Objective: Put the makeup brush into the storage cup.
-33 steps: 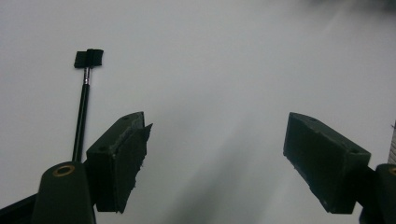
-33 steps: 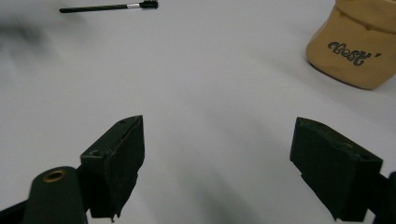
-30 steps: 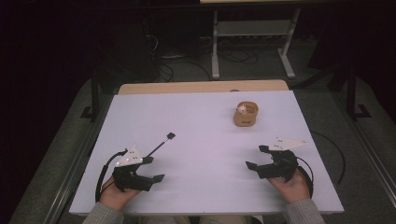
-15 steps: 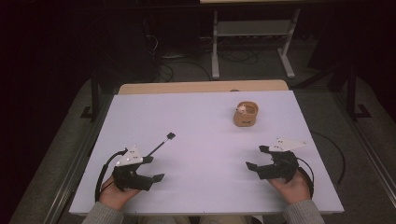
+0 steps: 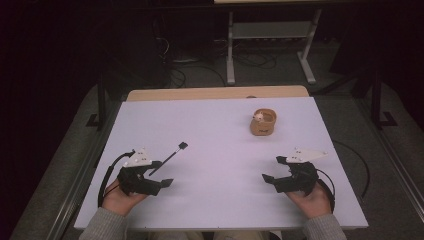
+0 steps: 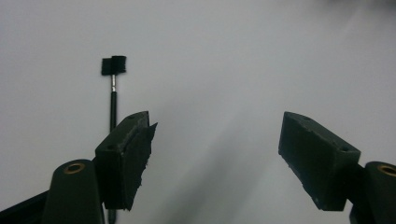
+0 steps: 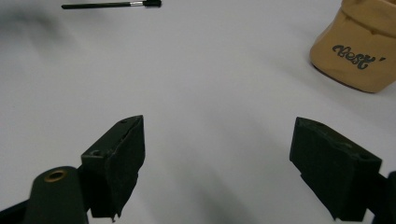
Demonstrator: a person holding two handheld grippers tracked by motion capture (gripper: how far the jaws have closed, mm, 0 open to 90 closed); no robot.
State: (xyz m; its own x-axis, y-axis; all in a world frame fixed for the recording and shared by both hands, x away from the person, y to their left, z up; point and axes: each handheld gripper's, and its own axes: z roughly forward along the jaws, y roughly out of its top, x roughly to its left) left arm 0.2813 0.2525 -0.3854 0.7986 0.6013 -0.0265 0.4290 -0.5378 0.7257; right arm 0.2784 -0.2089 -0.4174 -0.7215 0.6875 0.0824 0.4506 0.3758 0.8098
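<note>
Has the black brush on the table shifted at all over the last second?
No. The black brush lies at the same angle beside the left gripper, equally far from the tan pouch.

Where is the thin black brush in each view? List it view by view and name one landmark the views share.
High view: the black brush lies on the white table, left of centre, just ahead of the left claw.
Left gripper view: upper left, its shaft running down behind the left-hand jaw.
Right gripper view: along the top edge, left of centre.
Shared landmark: the white table top; the tan pouch also appears in the right gripper view.
</note>
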